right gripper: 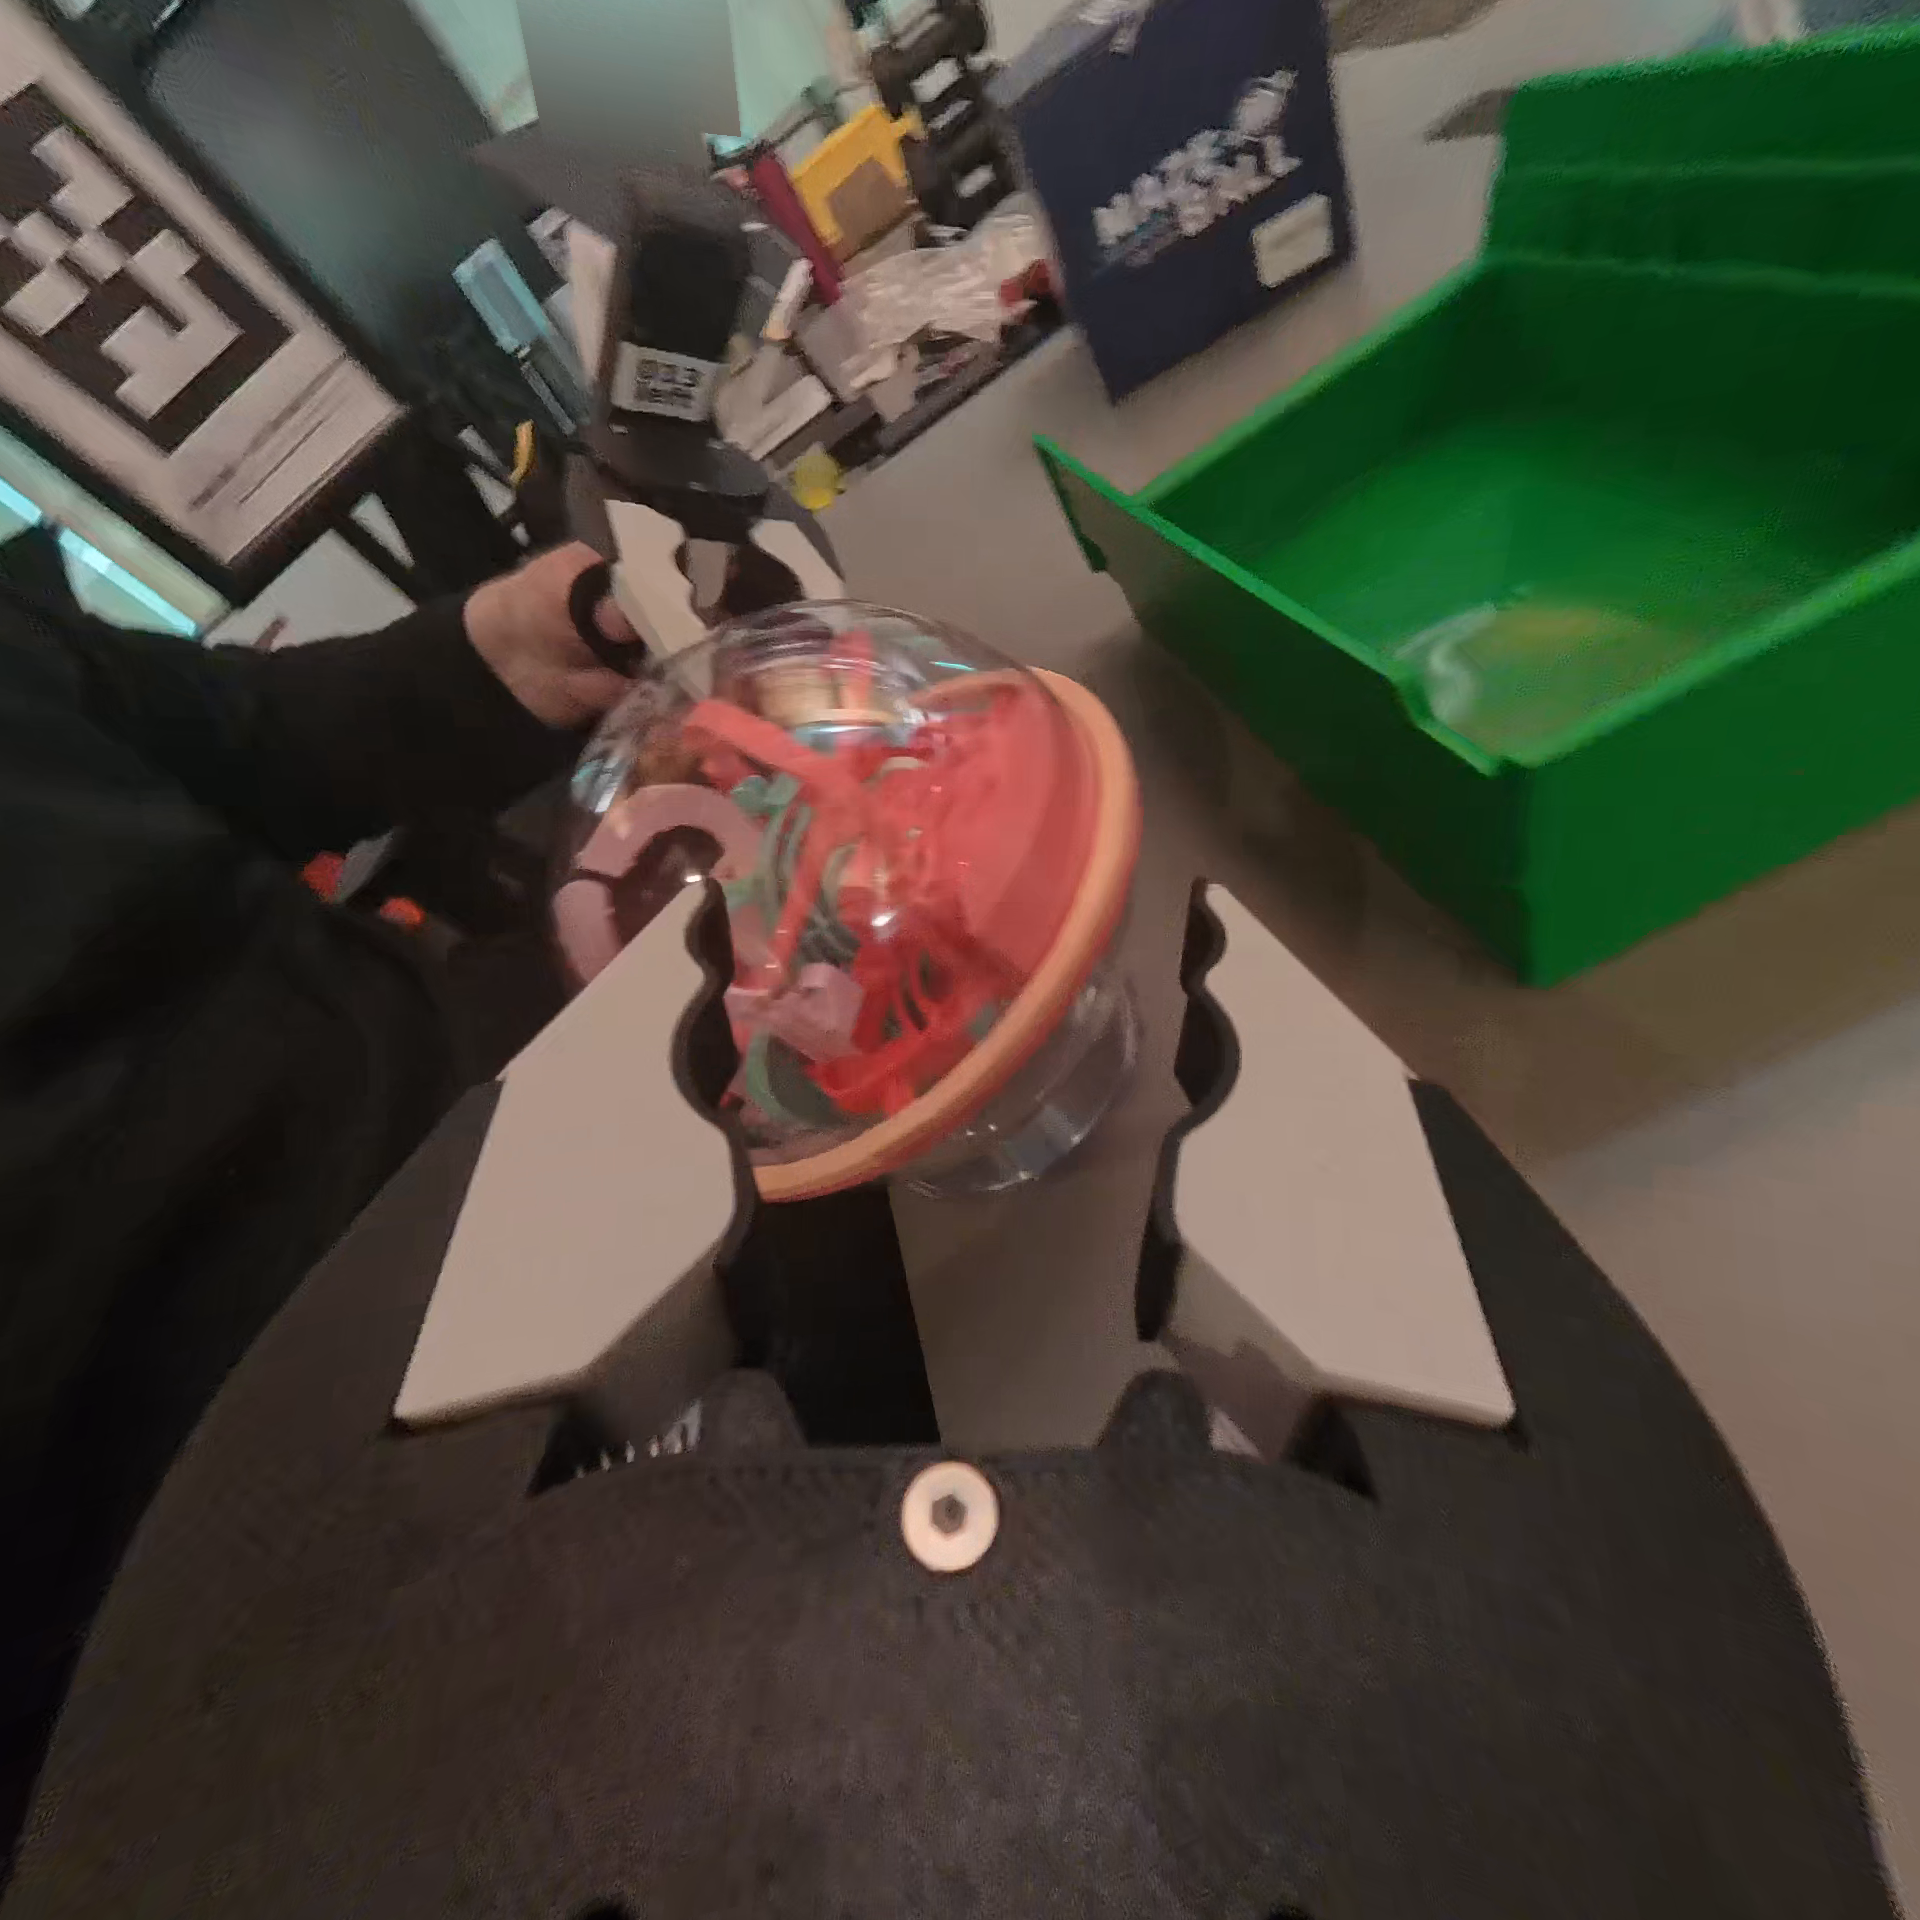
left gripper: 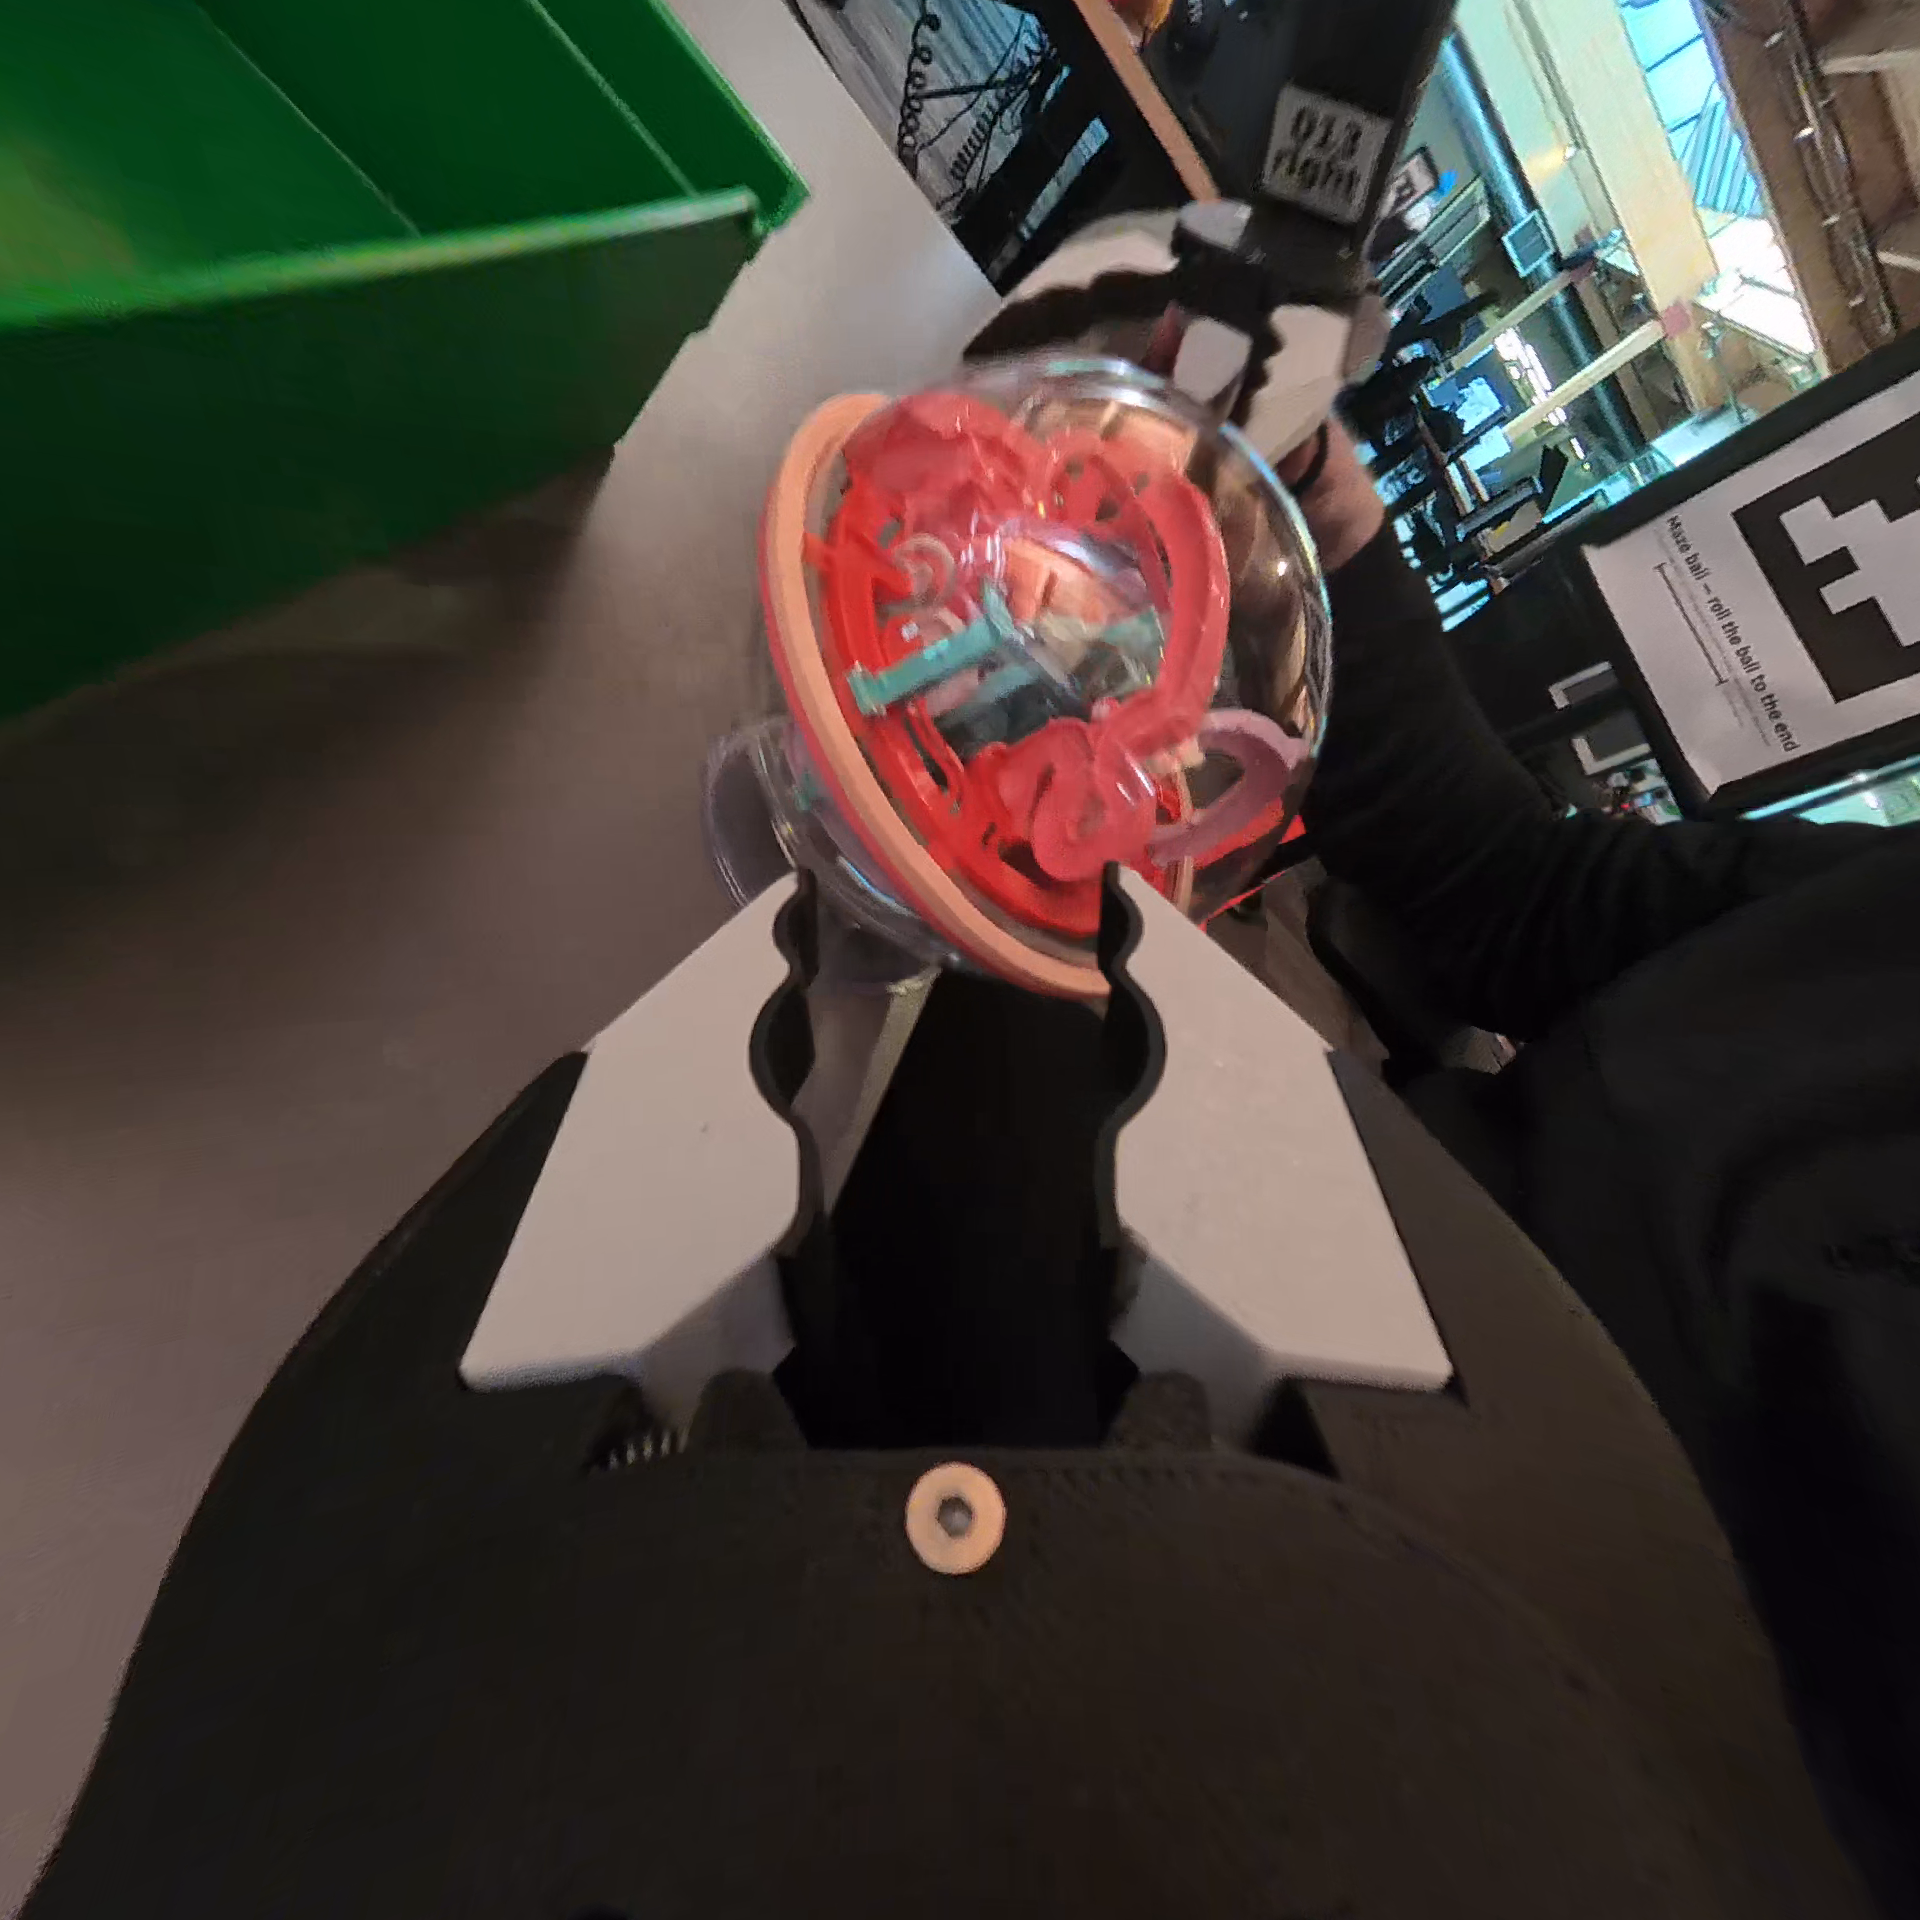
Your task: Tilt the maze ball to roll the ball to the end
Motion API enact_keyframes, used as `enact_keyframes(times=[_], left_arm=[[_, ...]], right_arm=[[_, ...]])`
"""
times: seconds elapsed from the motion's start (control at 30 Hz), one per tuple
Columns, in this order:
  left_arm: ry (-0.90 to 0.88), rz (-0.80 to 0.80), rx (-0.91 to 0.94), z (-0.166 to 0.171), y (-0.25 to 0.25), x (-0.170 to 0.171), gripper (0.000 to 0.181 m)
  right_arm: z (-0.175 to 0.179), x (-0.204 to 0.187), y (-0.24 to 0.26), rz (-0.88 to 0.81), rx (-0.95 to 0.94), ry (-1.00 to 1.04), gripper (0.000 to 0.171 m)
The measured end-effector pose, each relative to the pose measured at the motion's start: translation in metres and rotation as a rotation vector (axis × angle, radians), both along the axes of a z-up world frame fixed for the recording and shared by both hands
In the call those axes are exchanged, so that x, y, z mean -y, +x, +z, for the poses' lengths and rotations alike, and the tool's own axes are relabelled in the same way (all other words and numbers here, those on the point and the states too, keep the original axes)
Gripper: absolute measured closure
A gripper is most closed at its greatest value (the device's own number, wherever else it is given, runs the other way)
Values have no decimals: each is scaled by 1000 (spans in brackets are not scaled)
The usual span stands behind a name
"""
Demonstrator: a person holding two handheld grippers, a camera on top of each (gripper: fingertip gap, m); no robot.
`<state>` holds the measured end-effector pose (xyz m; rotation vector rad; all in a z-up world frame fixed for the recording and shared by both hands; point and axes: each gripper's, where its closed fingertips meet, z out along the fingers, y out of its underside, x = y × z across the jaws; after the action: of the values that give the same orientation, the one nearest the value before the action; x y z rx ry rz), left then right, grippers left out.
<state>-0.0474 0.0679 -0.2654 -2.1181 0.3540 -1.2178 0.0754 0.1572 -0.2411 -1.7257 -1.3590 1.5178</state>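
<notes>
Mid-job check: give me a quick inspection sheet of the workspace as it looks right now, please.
Surface: grey table, bare near the work.
Job's things: maze ball, a clear sphere with red, teal and pink tracks and an orange rim band, held tilted between the two grippers; the small ball inside cannot be made out.
Clutter: green bin on the table beside the work; blue box farther back.
Grippers: left gripper and right gripper meet the sphere from opposite sides, each with its jaws spread around it.
Cables: nothing seen near the work.
Surroundings: marker sign on a stand, crowded shelves behind, a person's dark sleeve.
</notes>
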Motion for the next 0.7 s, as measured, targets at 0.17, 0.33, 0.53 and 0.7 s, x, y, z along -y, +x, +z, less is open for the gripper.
enact_keyframes(times=[0.17, 0.33, 0.53, 0.7], left_arm=[[-92, 10, 42, -16, 30, 24, 112], [-94, 59, 63, -18, 46, 19, 102], [-82, 59, 37, -12, 38, 8, 102], [-87, 10, 9, -8, 28, 2, 102]], right_arm=[[-7, 23, -10, 114, 41, 39, 64], [-9, 26, -14, 124, 18, -9, 64], [-14, 24, -12, 61, 22, -50, 64], [-18, 27, -13, -4, 28, -71, 64]])
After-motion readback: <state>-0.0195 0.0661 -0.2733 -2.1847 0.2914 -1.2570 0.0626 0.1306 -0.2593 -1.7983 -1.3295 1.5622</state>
